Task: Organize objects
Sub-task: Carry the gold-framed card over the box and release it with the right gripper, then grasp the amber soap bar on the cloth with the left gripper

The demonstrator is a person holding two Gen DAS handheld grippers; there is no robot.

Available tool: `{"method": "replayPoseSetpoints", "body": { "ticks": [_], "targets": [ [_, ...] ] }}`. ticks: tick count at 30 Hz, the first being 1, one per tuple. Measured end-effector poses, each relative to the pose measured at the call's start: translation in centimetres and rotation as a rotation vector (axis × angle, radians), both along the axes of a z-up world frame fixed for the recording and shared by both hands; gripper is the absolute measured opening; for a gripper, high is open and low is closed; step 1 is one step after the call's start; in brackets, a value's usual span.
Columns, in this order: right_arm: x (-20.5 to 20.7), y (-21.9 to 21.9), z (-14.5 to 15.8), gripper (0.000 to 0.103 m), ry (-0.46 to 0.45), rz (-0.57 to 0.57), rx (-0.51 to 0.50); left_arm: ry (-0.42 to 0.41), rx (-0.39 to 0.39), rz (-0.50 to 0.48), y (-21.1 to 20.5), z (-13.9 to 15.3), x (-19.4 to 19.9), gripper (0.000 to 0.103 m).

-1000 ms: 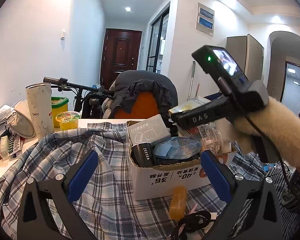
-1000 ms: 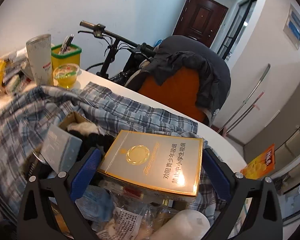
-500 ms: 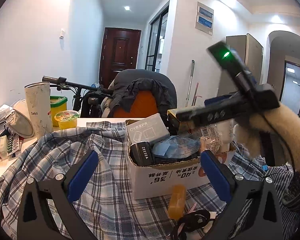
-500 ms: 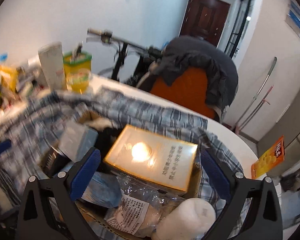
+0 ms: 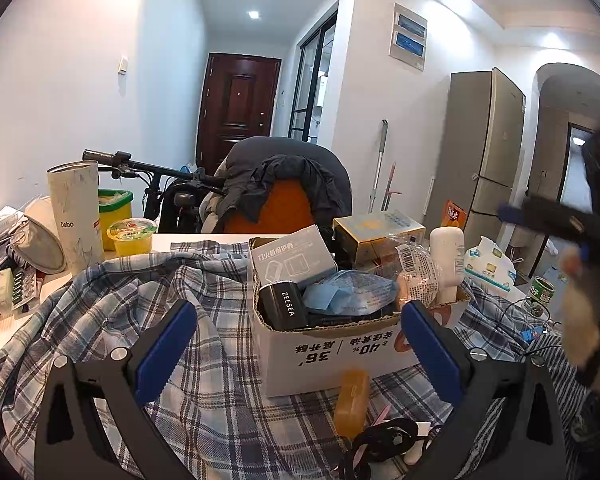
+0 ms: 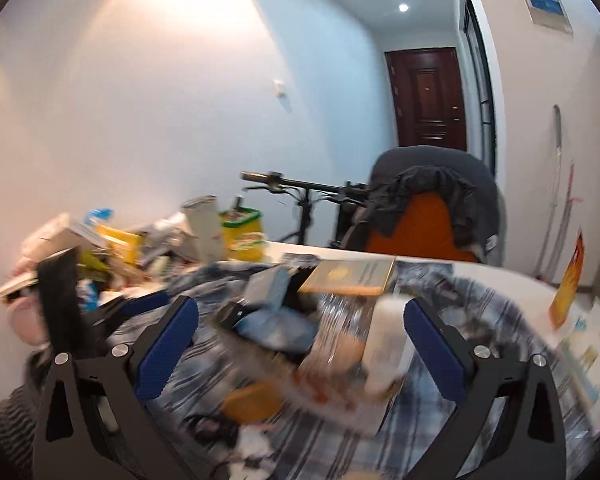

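Gold box [image 5: 378, 232] released since a second ago; now lies flat at far side of carton [image 5: 332, 354]. Right gripper [image 6: 298, 338] pulled back right, fingers wide apart, nothing between them; view blurred. Left gripper [image 5: 298, 342] low and near, spread wide, holding nothing. Carton sits on plaid cloth [image 5: 112, 304].

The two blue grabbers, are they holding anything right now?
No. The left gripper and the right gripper are both open with nothing between their pads. The gold box lies in the cardboard box.
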State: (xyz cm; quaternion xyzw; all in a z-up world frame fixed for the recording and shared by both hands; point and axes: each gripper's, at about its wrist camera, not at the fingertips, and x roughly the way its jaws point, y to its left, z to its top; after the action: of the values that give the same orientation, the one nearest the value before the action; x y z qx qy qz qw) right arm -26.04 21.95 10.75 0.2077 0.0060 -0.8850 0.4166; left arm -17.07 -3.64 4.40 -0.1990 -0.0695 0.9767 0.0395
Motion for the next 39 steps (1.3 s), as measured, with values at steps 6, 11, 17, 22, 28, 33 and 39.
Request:
{"method": "replayPoseSetpoints", "body": {
  "ticks": [6, 11, 17, 22, 28, 33, 39],
  "targets": [
    [0.3, 3.2, -3.3, 0.103, 0.000, -0.030, -0.101, -0.001, -0.003, -0.003, 0.1, 0.0, 0.1, 0.103],
    [0.0, 1.7, -4.2, 0.103, -0.023, -0.005, -0.080, 0.004, 0.004, -0.023, 0.3, 0.2, 0.3, 0.103],
    [1.3, -0.8, -5.8, 0.103, 0.008, 0.035, 0.041, -0.026, -0.003, -0.084, 0.9, 0.1, 0.2, 0.103],
    [1.5, -1.5, -6.8, 0.103, 0.004, 0.037, 0.104, -0.132, 0.001, -0.183, 1.8, -1.0, -0.8, 0.103],
    [0.9, -0.6, -6.6, 0.103, -0.020, 0.014, 0.081, -0.232, 0.027, -0.233, 2.2, -2.3, -1.8, 0.090],
    [0.4, -0.1, -6.5, 0.103, -0.043, -0.003, 0.058, -0.378, 0.024, -0.264, 2.9, -4.5, -3.7, 0.069],
    [0.8, -0.6, -6.6, 0.103, -0.033, 0.003, 0.088, -0.488, 0.040, -0.276, 3.4, -6.1, -5.2, 0.054]
  ]
}}
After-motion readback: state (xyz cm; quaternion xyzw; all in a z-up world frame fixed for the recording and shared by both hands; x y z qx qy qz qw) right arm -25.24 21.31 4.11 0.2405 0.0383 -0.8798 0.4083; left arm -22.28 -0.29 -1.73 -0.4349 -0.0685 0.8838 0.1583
